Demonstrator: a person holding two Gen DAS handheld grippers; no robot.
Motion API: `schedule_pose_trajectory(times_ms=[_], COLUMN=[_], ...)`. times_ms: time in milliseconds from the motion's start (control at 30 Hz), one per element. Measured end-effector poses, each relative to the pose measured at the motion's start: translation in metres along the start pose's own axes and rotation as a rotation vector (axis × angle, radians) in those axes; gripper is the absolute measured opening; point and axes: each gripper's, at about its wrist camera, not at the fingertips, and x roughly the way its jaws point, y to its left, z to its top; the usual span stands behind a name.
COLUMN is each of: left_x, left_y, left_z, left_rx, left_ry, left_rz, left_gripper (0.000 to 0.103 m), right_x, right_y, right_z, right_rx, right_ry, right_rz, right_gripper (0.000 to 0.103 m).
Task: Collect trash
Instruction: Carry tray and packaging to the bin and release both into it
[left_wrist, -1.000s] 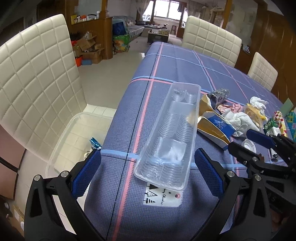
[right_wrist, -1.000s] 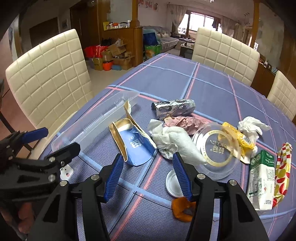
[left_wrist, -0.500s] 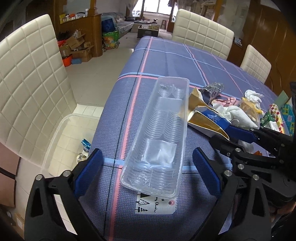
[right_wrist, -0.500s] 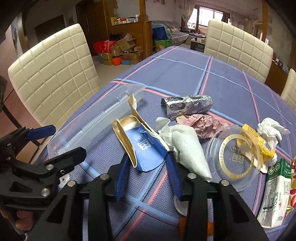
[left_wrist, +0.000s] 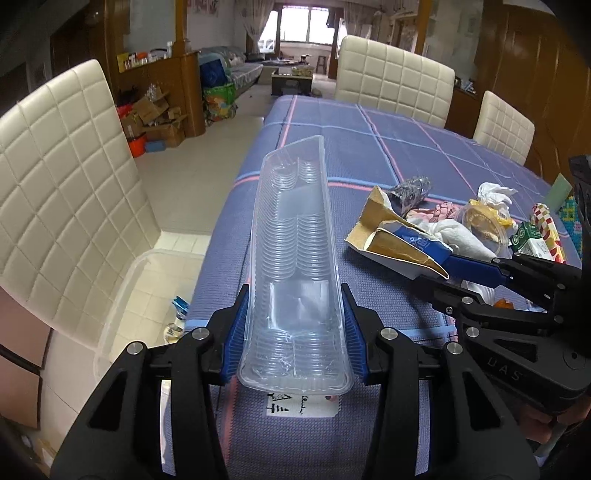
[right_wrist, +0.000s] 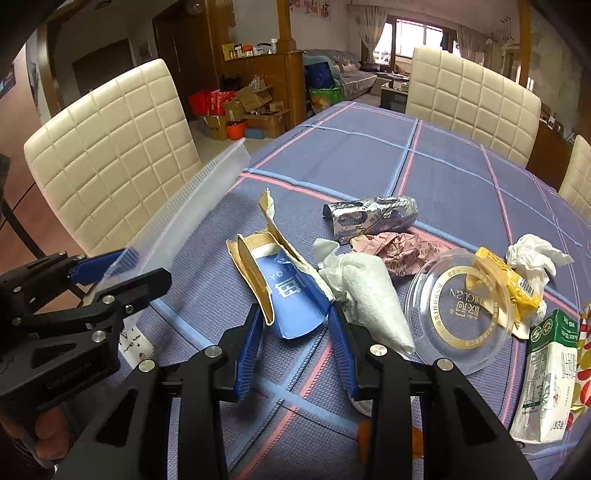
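Note:
My left gripper (left_wrist: 295, 328) is shut on the near end of a long clear plastic tray (left_wrist: 293, 251), which is lifted and juts out over the blue checked tablecloth (left_wrist: 369, 155). The tray also shows in the right wrist view (right_wrist: 192, 210). My right gripper (right_wrist: 295, 339) is shut on a torn blue and brown paper carton (right_wrist: 284, 284), which also shows in the left wrist view (left_wrist: 399, 240). More trash lies to the right: a white tissue wad (right_wrist: 369, 291), a clear round lid (right_wrist: 461, 310), a foil wrapper (right_wrist: 373, 218), a green milk carton (right_wrist: 546, 376).
A clear plastic bin (left_wrist: 147, 295) holding some trash stands on the tiled floor at the table's left edge. A cream padded chair (left_wrist: 62, 195) stands beside it. Two more chairs (left_wrist: 391, 77) stand at the table's far side. A white label (left_wrist: 301, 404) lies under the tray.
My left gripper has moved forward and closed on the clear tray's near end, lifting it. My right gripper has moved forward and closed on the blue carton.

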Motion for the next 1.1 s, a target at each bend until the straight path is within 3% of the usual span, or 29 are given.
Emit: schedule_pose_trajectory(times_ms=[500, 1100], left_x=[-0.029, -0.049], left_y=[0.025, 0.077], left_z=[-0.012, -0.025], left_rx=[-0.058, -0.148], left_ry=[-0.035, -0.069], left_rz=[0.047, 0.198], left_gripper=[0.047, 0.047], right_x=[-0.017, -0.009], right_y=[0.028, 0.096], right_z=[0.003, 0.022], right_rx=[-0.051, -0.196], right_ry=[-0.032, -0.061], right_rz=[-0.011, 0.006], right_gripper=[0.036, 0.036])
